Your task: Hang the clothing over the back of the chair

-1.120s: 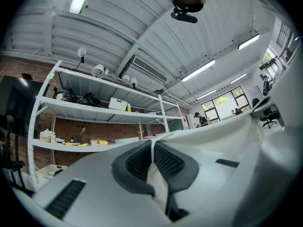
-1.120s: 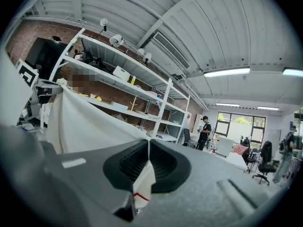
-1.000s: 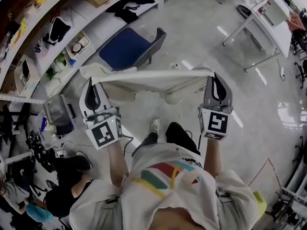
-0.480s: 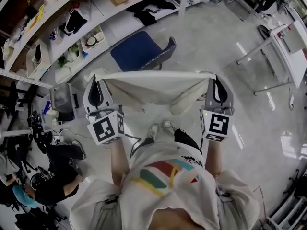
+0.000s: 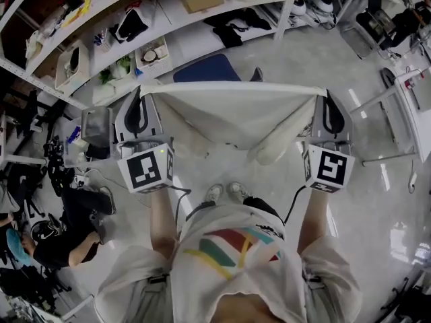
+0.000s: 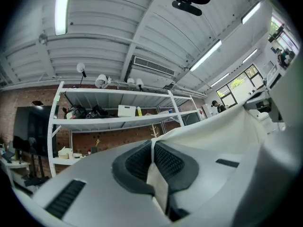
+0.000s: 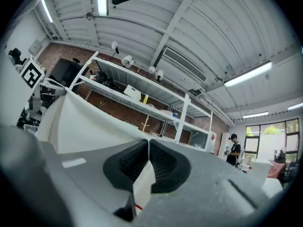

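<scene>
GRIP: left gripper (image 5: 139, 94) and right gripper (image 5: 328, 98) are clamping the cream garment's (image 5: 236, 113) top corners | PLACE: garment is hanging taut at 12 o'clock, hiding most of the blue chair (image 5: 209, 69) | RISK: thin pinches slipping; drape missing the hidden chair back.

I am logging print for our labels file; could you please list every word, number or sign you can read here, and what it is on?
Nothing legible.
Left gripper and right gripper: square coded markers, no letters.
Shirt: dark print beside the stripes, too small to read.
Red label on shelf post: too small.
White clothing: no print shows.
</scene>
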{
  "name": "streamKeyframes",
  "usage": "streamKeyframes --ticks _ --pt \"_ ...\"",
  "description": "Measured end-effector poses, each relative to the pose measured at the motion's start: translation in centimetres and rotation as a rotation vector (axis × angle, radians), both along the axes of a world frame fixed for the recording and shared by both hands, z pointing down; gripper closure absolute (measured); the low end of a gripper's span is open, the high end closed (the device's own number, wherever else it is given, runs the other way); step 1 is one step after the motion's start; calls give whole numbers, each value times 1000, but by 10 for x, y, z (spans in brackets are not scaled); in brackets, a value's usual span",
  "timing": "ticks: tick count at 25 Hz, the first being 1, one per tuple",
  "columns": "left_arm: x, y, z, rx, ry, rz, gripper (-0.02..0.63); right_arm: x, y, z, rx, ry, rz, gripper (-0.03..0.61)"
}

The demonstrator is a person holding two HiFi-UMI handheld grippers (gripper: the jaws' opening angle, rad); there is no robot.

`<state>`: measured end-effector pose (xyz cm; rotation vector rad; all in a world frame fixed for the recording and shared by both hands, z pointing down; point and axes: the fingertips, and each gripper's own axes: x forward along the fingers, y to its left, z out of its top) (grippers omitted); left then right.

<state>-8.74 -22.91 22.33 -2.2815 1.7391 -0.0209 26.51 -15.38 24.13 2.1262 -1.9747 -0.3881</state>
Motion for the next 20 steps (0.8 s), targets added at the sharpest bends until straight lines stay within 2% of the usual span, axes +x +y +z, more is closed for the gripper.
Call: streamKeyframes --ticks 7,10,16,20 --pt "9 -22 -84 117 13 15 600 14 -55 -104 188 66 -82 569" --pt "8 -30 -124 179 -2 -12 598 14 -83 -141 244 84 -130 569" --pt "6 -46 -179 215 -22 -99 600 11 -143 -187 263 69 -214 569" --pt "0 -60 -183 192 -38 -150 600 -1 -172 -187 222 101 -244 569"
